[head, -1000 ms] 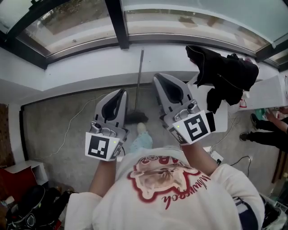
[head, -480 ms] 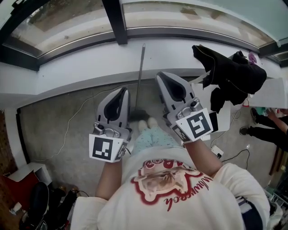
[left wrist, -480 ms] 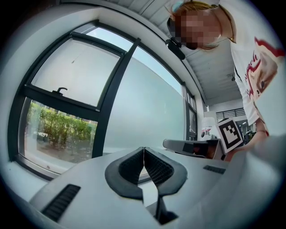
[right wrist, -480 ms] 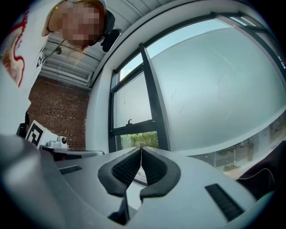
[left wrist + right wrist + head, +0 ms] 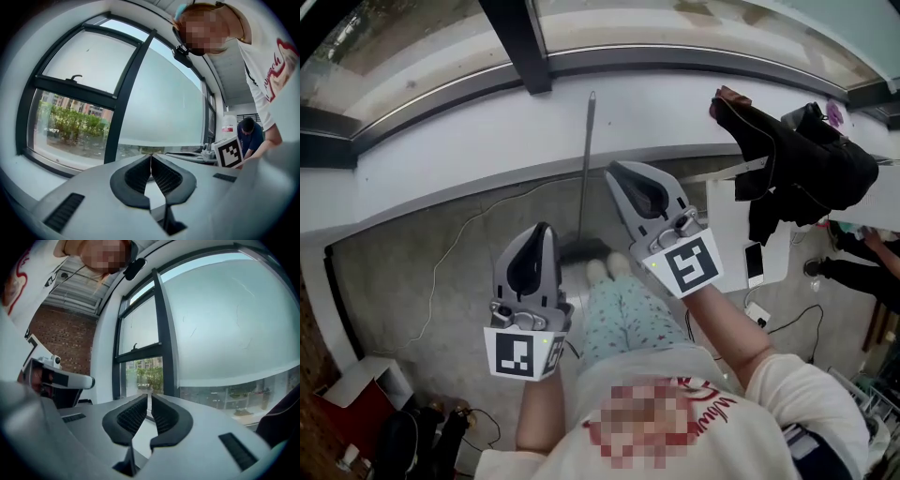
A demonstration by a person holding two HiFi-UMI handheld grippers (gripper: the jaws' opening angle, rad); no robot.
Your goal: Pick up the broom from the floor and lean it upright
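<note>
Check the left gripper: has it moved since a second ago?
Yes. Against the broom leaning at the wall, the left gripper has dropped down the head view: its tip was above the broom head, now roughly level with it.

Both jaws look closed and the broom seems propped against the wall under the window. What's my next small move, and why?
Probably just ease both grippers back and leave it alone. The broom seems to stand already, head on the floor, handle against the white wall. The left gripper and right gripper are shut on nothing, clear of it; touching it might tip it.
</note>
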